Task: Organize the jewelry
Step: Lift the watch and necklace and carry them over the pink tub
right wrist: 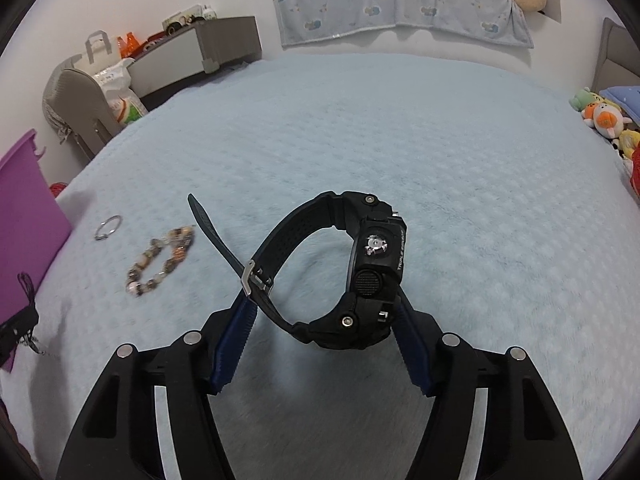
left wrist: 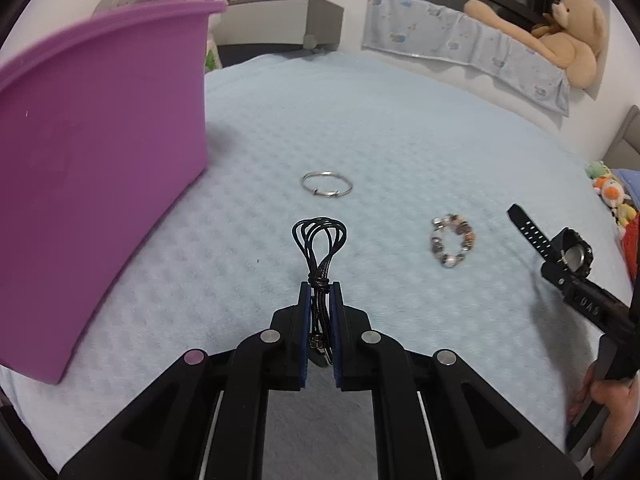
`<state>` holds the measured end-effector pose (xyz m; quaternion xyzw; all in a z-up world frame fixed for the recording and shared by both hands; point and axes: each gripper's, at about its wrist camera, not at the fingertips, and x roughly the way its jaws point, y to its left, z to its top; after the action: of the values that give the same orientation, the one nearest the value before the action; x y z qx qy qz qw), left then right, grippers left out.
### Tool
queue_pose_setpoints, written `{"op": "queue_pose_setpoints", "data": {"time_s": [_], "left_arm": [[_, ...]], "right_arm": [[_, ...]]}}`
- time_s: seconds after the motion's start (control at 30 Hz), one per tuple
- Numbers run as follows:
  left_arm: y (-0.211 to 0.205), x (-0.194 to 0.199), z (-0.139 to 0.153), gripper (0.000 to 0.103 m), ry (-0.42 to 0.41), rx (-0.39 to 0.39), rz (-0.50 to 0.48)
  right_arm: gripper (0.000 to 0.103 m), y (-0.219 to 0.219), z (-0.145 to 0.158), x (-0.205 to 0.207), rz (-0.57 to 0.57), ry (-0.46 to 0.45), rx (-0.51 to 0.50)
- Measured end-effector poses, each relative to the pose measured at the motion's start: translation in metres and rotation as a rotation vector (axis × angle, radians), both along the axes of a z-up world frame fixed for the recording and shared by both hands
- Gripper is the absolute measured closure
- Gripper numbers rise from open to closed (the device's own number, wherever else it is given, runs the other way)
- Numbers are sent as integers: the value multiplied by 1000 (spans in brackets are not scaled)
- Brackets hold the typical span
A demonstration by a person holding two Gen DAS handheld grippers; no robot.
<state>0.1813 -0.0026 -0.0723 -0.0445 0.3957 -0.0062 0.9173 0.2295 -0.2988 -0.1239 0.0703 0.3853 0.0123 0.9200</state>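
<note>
My left gripper [left wrist: 320,286] is shut on a black multi-strand cord bracelet [left wrist: 320,240], whose loops stick out past the fingertips above the light blue blanket [left wrist: 400,128]. My right gripper [right wrist: 322,300] is shut on a black digital watch [right wrist: 376,248], one pad on the case and the other on the buckled strap, and holds it above the bed. A thin silver bangle [left wrist: 327,185] and a beaded bracelet [left wrist: 452,246] lie flat on the blanket ahead of the left gripper. In the left wrist view the watch [left wrist: 572,254] shows at the right edge.
A tall purple bin [left wrist: 100,160] stands on the bed close to the left of the left gripper. Plush toys [right wrist: 604,118] sit at the bed's right edge, and a large teddy bear [left wrist: 568,36] rests by the window. A grey cabinet [right wrist: 200,52] stands past the bed.
</note>
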Motion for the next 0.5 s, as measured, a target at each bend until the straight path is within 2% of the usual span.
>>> {"op": "queue_pose_setpoints", "data": {"time_s": [0.23,0.5], "left_arm": [[-3,-20,30,94,-53,8,-41],[8,-53,73,94,-139,18,-58]], "right_arm": [[39,22,26,-37,17,-35,35],[39,60,81,-78,64,-115,59]]}}
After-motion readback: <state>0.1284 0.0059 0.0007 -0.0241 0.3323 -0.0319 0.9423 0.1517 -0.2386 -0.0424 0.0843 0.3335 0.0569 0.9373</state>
